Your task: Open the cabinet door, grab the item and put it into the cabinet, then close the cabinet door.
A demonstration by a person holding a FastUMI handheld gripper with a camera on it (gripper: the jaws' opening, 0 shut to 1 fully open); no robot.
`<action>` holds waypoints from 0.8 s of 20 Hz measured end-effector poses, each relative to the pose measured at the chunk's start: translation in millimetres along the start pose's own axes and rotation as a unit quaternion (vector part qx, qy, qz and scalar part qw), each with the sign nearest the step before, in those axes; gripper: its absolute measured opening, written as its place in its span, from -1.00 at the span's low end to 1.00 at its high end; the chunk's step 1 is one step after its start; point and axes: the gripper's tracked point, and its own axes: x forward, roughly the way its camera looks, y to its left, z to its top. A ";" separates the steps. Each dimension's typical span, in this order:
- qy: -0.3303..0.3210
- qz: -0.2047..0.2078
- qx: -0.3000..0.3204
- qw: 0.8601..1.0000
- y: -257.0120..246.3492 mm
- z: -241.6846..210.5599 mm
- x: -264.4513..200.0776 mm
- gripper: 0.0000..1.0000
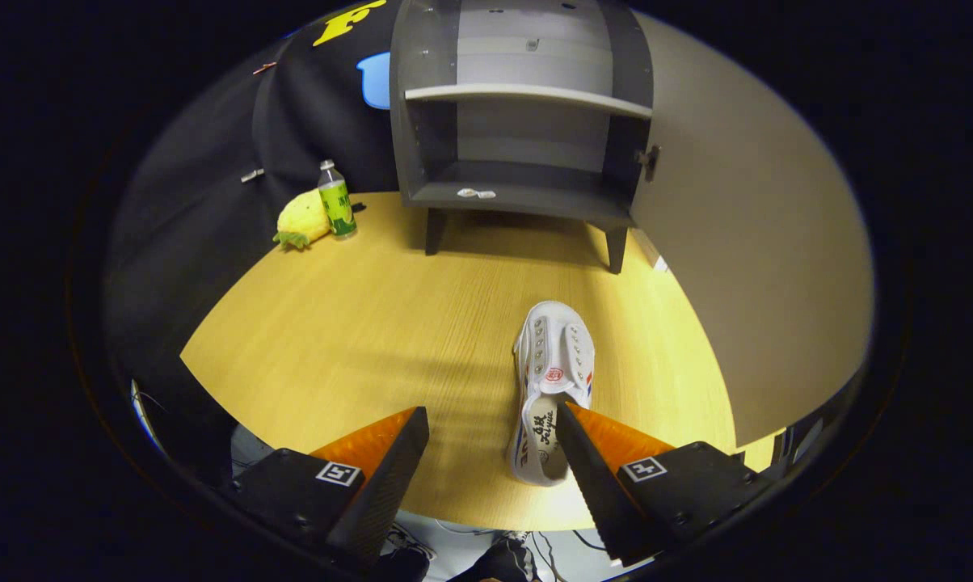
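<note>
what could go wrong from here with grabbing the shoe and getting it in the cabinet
1. The open gripper is off-centre: the shoe lies by the right finger, not midway, so closing now may just nudge it.
2. The shoe is soft and open-topped; a pinch on its heel rim might slip.
3. The door stands open beside the cabinet, and its shelf limits headroom, so the carried shoe might bump either.

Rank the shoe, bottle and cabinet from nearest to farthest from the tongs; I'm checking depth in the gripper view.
The tongs are open.
1. Shoe: by the right finger, heel nearest.
2. Bottle: far left, beside the pineapple toy.
3. Cabinet: farthest, door open.
</note>
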 end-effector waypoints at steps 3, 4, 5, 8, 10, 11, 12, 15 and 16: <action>0.038 -0.001 0.011 0.999 -5.0 -13.7 32.4 1.00; 0.047 0.001 0.020 0.999 -4.2 -16.5 43.6 1.00; 0.056 0.000 0.024 0.998 -6.2 -18.6 51.9 1.00; 0.062 0.001 0.023 0.998 -7.0 -18.2 68.4 0.99; 0.058 0.002 0.015 0.998 -7.0 -16.2 70.1 0.98; 0.053 0.001 0.009 0.999 -7.5 -14.6 70.1 0.99; 0.048 0.002 0.003 0.999 -8.8 -12.0 70.5 0.99; 0.054 0.004 -0.008 0.999 -12.3 -15.5 74.9 0.98; 0.066 0.000 -0.005 0.998 -15.2 -22.1 77.8 0.94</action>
